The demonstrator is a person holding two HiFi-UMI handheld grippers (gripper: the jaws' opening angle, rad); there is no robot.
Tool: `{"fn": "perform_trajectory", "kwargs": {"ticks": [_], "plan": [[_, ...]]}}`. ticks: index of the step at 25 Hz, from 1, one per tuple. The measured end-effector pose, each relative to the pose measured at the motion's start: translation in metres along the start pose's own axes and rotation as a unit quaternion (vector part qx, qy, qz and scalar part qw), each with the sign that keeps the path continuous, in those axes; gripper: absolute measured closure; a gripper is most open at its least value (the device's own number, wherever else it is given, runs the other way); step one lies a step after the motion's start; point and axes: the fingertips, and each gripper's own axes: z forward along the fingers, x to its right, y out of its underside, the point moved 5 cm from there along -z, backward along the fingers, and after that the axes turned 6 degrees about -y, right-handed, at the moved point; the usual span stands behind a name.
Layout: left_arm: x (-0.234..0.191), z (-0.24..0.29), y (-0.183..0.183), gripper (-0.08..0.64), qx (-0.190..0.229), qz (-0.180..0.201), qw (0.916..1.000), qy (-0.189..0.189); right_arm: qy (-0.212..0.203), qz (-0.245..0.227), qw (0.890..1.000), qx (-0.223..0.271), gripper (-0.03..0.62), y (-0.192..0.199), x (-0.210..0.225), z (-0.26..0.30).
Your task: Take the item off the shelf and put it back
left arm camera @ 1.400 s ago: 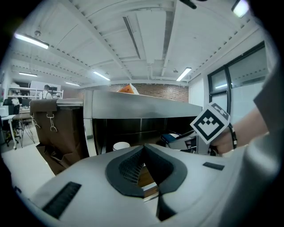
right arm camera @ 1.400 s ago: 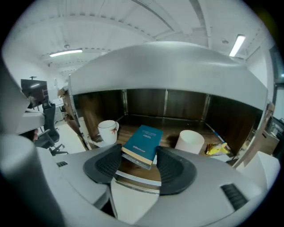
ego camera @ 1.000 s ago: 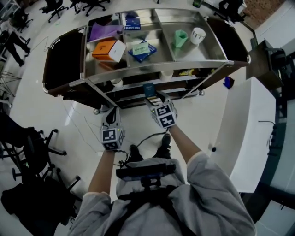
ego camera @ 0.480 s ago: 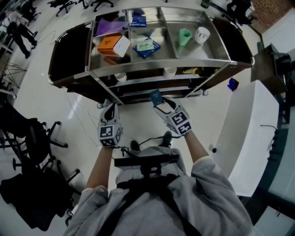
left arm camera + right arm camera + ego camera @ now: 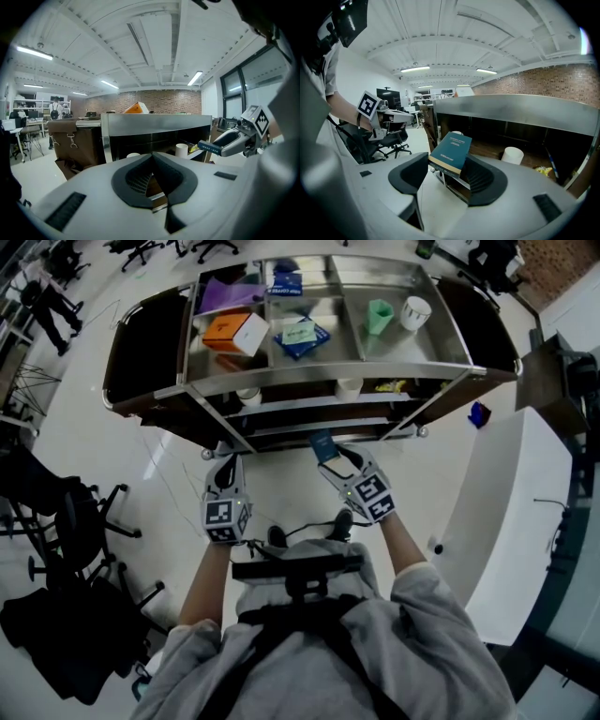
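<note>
The right gripper (image 5: pixel 447 171) has its 2 fingers clamped on a thin dark teal book (image 5: pixel 452 151). The book stands up out of the gap, tilted, with its tan lower edge down between the pads and its cover leaning over the right finger. Its upper half rises past the fingertips. In the head view the book sits just in front of the lower levels of a steel shelf cart (image 5: pixel 347 376), with its far end at the cart's front edge.

Beyond these fingertips is the dark opening of a lower shelf. A white cup (image 5: pixel 513 155) stands on that shelf, ahead and to the right of the fingers. A yellow wrapper (image 5: pixel 543 170) lies further right.

The left gripper (image 5: pixel 152 161) has its 2 fingers together with nothing between them. It is held lower and to the left of the right gripper, and the 2 are well apart. Its fingertips point at the cart's left front corner, near the floor. From its own view, the right gripper and the book show off to the right, above the fingers.

On the cart's top tray, far beyond both sets of fingers, are an orange and white box (image 5: pixel 232 333), a purple sheet (image 5: pixel 223 298) and some blue packets (image 5: pixel 300 337). A green cup (image 5: pixel 378 315) and a second white cup (image 5: pixel 415 311) are there too. An office chair (image 5: pixel 80 531) stands on the floor to the left of the left gripper.
</note>
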Motion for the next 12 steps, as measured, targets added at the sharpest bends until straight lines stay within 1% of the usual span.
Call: {"fn": "perform_trajectory", "kwargs": {"ticks": [6,12], "plan": [[0.007,-0.006,0.003,0.554,0.003,0.009,1.0000,0.002,-0.001,0.005,1.000,-0.006,0.331,0.006,-0.001,0.002],[0.012,-0.003,0.008,0.554,-0.008,0.007,0.9999,-0.003,0.008,0.015,1.000,-0.015,0.330,0.012,0.008,0.020]]}}
